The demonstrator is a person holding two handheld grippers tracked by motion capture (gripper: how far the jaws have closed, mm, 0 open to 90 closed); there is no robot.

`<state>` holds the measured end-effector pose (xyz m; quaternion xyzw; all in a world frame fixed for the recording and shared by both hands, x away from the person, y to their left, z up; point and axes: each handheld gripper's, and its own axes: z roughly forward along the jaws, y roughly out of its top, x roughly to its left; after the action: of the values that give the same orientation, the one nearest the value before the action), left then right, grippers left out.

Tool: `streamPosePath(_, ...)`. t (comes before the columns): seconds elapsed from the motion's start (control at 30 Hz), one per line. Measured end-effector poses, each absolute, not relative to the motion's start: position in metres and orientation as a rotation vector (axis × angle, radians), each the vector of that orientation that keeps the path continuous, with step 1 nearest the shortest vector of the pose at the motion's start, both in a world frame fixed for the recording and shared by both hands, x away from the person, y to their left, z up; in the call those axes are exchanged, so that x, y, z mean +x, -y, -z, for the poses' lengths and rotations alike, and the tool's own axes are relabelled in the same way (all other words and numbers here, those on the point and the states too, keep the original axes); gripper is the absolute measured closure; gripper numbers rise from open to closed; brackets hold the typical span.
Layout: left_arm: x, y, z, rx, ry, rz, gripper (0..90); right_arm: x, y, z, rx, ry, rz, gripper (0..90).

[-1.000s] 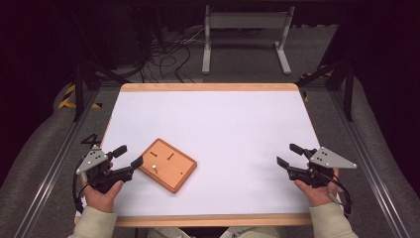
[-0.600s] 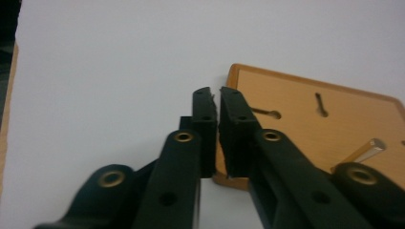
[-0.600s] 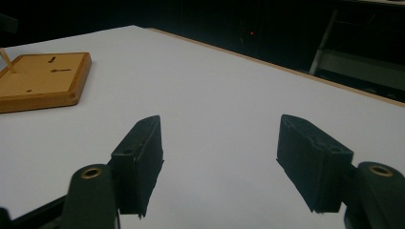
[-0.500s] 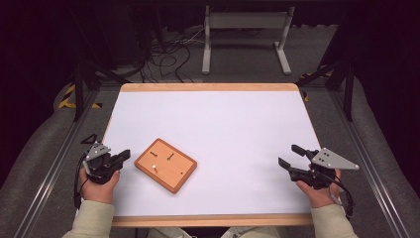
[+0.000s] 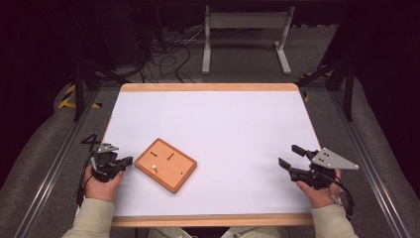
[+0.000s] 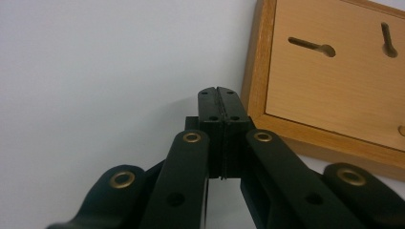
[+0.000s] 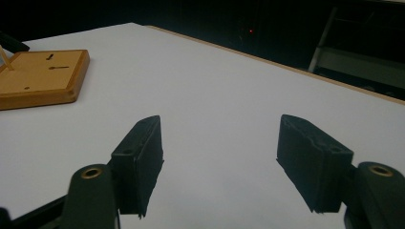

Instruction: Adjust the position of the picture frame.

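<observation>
White table (image 5: 223,124): wooden board (image 5: 166,164) lies at seven o'clock, left gripper (image 5: 126,160) just beside its near-left edge, jaws newly snapped shut on nothing since a second ago, likely readying a push; right gripper (image 5: 292,158) idles half-open at four o'clock.

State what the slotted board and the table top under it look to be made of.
Board: apparently wood, an orange-brown face with faint grain, a raised frame and smooth, matt cut slots. Table top: a white, matt, uniform sheet, perhaps laminate or paper, bordered by a pale wood-coloured edge.
</observation>
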<state>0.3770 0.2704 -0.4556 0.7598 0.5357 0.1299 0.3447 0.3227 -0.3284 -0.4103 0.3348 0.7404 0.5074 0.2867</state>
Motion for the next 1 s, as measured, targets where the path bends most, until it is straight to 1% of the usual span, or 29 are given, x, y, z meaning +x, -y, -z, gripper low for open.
streamPosePath(0.07,0.378,-0.269,0.457,1.990,-1.380,-0.304,90.0,0.323,0.328,0.411,0.897,-1.979,-1.355,33.0)
streamPosePath(0.23,0.378,-0.269,0.457,1.986,-1.383,-0.281,90.0,0.323,0.329,0.411,0.897,-1.979,-1.353,33.0)
streamPosePath(0.3,0.379,-0.271,0.458,1.970,-1.386,-0.241,90.0,0.323,0.328,0.411,0.900,-1.979,-1.352,32.9)
streamPosePath(0.37,0.379,-0.269,0.460,1.964,-1.357,-0.161,90.0,0.324,0.328,0.411,0.900,-1.980,-1.352,33.0)
streamPosePath(0.47,0.376,-0.251,0.459,2.010,-1.304,-0.143,90.0,0.324,0.327,0.411,0.902,-1.986,-1.348,33.0)
streamPosePath(0.5,0.376,-0.251,0.459,2.010,-1.304,-0.143,90.0,0.324,0.327,0.411,0.902,-1.986,-1.347,33.0)
streamPosePath(0.57,0.374,-0.234,0.458,2.048,-1.243,-0.106,90.0,0.325,0.326,0.412,0.901,-1.987,-1.347,33.0)
streamPosePath(0.67,0.372,-0.216,0.459,2.081,-1.196,-0.076,90.0,0.325,0.326,0.412,0.902,-1.989,-1.346,33.0)
streamPosePath(0.8,0.373,-0.194,0.459,2.107,-1.142,-0.052,90.0,0.325,0.326,0.412,0.907,-1.990,-1.342,33.0)
streamPosePath(0.83,0.373,-0.194,0.459,2.107,-1.142,-0.052,90.0,0.325,0.326,0.412,0.907,-1.990,-1.342,33.0)
streamPosePath(1.0,0.368,-0.157,0.459,2.147,-1.052,-0.002,90.0,0.325,0.325,0.412,0.907,-1.997,-1.335,33.1)
